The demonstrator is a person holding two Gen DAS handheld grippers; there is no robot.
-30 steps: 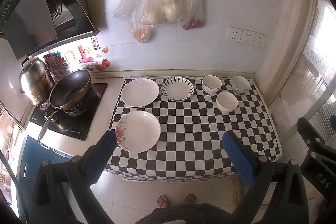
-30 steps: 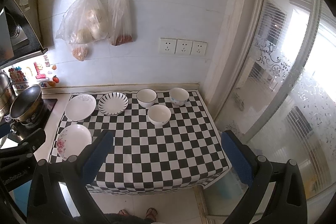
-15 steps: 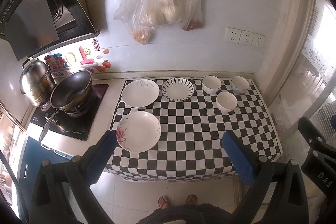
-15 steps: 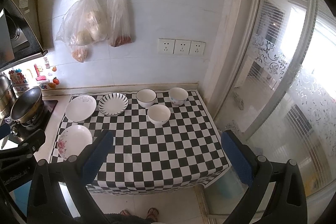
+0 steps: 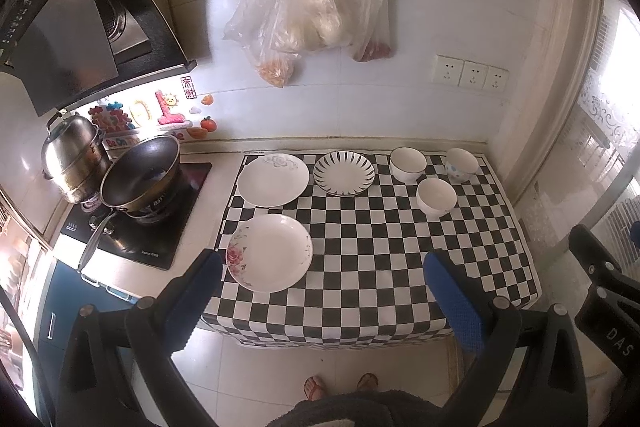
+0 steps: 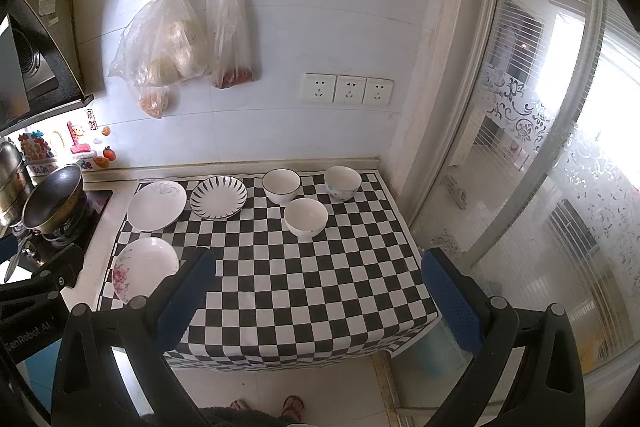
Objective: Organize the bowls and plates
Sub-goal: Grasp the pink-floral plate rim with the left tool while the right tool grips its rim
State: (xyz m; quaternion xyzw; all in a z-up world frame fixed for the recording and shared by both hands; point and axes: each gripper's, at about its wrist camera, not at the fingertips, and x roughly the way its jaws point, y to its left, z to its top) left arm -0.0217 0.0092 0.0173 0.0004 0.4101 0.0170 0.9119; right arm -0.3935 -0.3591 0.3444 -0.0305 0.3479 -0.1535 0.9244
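Three plates lie on the checkered cloth (image 5: 380,259): a rose-patterned plate (image 5: 269,251) at the front left, a white plate (image 5: 273,180) behind it, and a black-striped plate (image 5: 344,173). Three bowls stand at the back right: a dark-rimmed bowl (image 5: 407,164), a blue-dotted bowl (image 5: 461,164) and a plain white bowl (image 5: 436,197). The same pieces show in the right wrist view: plates (image 6: 145,269) (image 6: 157,204) (image 6: 218,197), bowls (image 6: 281,185) (image 6: 343,183) (image 6: 306,217). My left gripper (image 5: 324,271) and right gripper (image 6: 318,267) are both open, empty, held high above the counter's front edge.
A wok (image 5: 140,173) and a steel pot (image 5: 74,157) sit on the stove at the left. Plastic bags (image 5: 308,19) hang on the wall behind. A glass door (image 6: 560,187) stands at the right. The person's feet (image 5: 340,385) are below the counter edge.
Both views shift very slightly; nothing on the counter has moved and both grippers stay open.
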